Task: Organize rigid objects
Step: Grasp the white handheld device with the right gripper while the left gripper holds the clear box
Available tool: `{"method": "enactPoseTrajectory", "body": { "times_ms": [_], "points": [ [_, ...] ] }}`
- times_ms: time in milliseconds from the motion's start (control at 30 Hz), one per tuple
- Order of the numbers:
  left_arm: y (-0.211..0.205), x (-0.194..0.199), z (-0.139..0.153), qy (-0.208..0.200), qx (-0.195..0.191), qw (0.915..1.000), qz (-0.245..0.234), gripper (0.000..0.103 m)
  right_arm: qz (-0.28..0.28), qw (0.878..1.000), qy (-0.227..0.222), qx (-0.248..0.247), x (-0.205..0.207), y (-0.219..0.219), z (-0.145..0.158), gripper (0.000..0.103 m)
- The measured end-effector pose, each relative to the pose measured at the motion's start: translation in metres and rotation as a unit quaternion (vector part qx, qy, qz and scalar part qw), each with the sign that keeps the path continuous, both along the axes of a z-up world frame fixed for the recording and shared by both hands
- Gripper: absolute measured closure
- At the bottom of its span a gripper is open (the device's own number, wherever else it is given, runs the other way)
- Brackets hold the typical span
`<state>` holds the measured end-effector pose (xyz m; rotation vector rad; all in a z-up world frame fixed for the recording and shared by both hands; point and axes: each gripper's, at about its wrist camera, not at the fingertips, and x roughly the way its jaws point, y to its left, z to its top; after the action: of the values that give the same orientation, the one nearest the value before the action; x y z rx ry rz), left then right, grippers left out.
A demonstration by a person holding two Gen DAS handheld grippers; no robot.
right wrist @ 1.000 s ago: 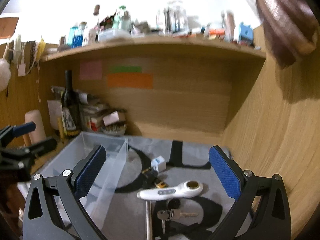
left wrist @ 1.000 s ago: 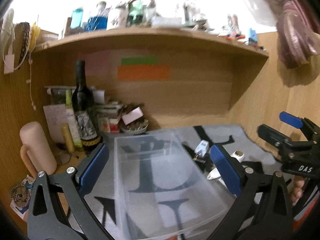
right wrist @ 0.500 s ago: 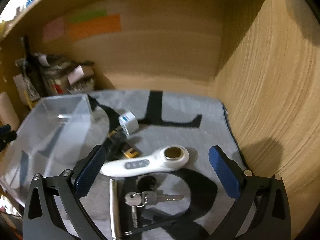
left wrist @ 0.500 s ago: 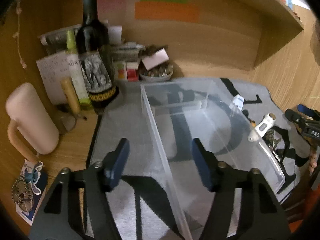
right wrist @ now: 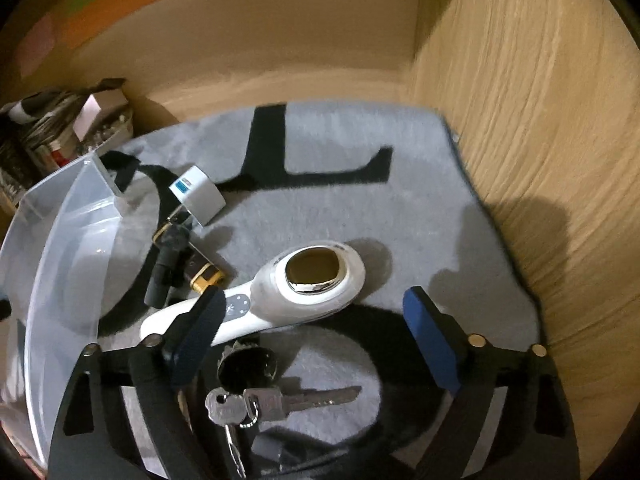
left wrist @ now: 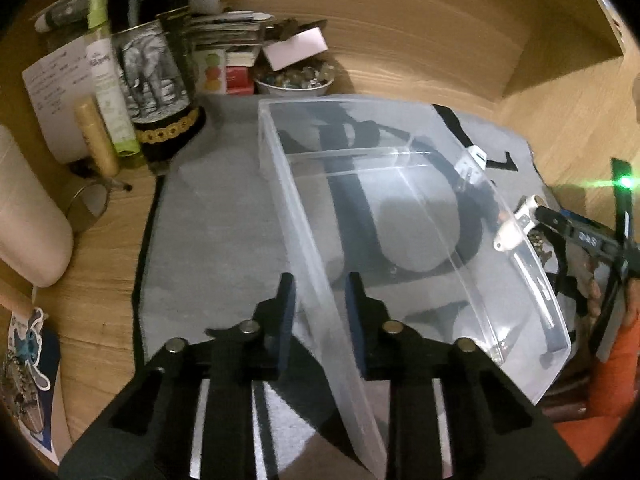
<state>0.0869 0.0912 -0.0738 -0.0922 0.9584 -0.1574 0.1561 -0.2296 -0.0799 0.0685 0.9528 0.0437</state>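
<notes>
Right wrist view: the white handheld device [right wrist: 280, 300] lies flat on the grey mat [right wrist: 420, 208], long axis running from its round head down-left to its handle. The right gripper [right wrist: 312, 320] hovers over it, jaws spread but just closing in, handle end beside one blue pad [right wrist: 200, 320], no pad touching. Beyond the handle stands the clear bin [left wrist: 420, 208]. The left gripper [left wrist: 320, 312], jaws just closing, straddles the bin's near wall; whether the pads press on it cannot be told.
</notes>
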Motion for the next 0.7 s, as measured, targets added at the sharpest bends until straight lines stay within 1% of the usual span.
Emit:
{"method": "enactPoseTrajectory", "body": {
  "times_ms": [33, 100, 200, 233, 333, 400, 500, 600, 700],
  "points": [
    [-0.002, 0.000, 0.000, 0.000, 0.002, 1.0000, -0.003, 0.083, 0.000, 1.000, 0.011, 0.008, 0.004, 0.000, -0.002, 0.025],
    [-0.004, 0.001, -0.001, -0.005, 0.011, 0.9999, -0.003, 0.083, 0.005, 0.999, 0.031, 0.027, 0.013, 0.000, -0.006, 0.030],
    [-0.003, 0.000, -0.001, -0.008, 0.009, 0.9999, -0.003, 0.083, 0.002, 0.998, 0.045, 0.048, 0.024, 0.000, -0.008, 0.030],
    [-0.002, 0.000, -0.001, -0.008, 0.007, 0.9999, -0.003, 0.083, 0.001, 0.998, 0.048, 0.046, 0.027, 0.001, -0.007, 0.035],
    [-0.002, 0.000, -0.001, -0.009, 0.007, 0.9999, -0.003, 0.083, 0.007, 0.997, 0.063, 0.034, 0.040, 0.005, -0.012, 0.041],
    [-0.002, 0.001, -0.001, -0.008, 0.006, 0.9999, -0.002, 0.083, 0.014, 0.998, 0.059, 0.018, 0.044, 0.009, -0.011, 0.043],
    [-0.003, 0.001, -0.001, -0.006, 0.008, 0.9999, -0.001, 0.083, 0.028, 0.998, 0.054, 0.012, 0.045, 0.014, -0.009, 0.044],
    [-0.003, 0.002, -0.001, -0.003, 0.009, 1.0000, 0.000, 0.083, 0.033, 0.999, 0.039, 0.005, 0.044, 0.016, -0.005, 0.044],
    [-0.002, 0.004, -0.002, 0.003, 0.007, 1.0000, 0.002, 0.083, 0.034, 0.999, 0.017, -0.007, 0.043, 0.017, 0.006, 0.044]
  ]
}}
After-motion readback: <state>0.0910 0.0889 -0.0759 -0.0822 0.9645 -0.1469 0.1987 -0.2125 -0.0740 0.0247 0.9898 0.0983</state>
